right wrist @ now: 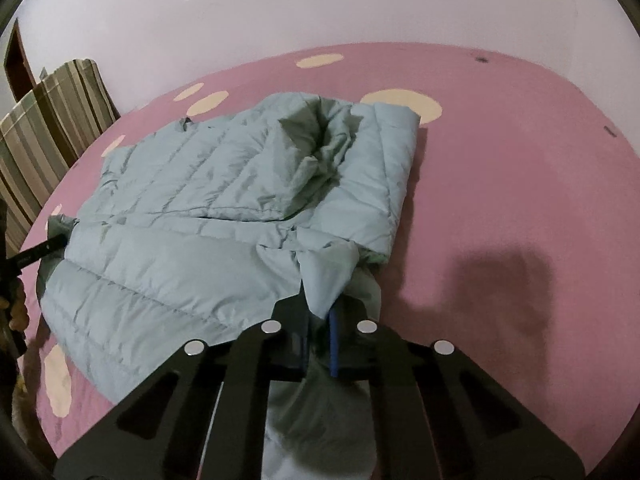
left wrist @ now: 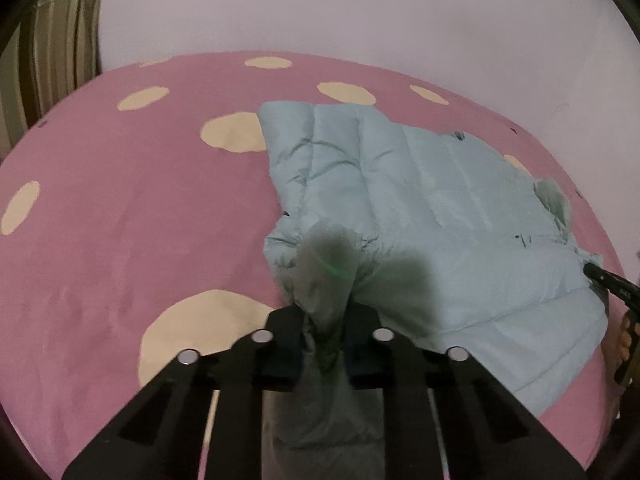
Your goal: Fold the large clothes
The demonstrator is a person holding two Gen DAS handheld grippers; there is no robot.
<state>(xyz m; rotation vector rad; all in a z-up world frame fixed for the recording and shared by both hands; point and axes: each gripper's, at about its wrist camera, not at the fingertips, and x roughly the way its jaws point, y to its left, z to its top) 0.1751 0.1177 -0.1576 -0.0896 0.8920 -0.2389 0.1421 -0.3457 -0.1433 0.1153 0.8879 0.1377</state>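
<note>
Closest to each camera, both grippers pinched jacket fabric. Left gripper point(left wrist: 325, 316) had its jaws closed on a bunched fold of the pale blue puffer jacket point(left wrist: 432, 216); right gripper point(right wrist: 320, 312) had its jaws closed on another corner of the same jacket point(right wrist: 192, 240). Jacket lay spread, partly folded, on the pink bed cover point(left wrist: 132, 240) with cream spots. Beyond it stood a striped curtain point(right wrist: 52, 128) against a plain white wall point(right wrist: 320, 12).
</note>
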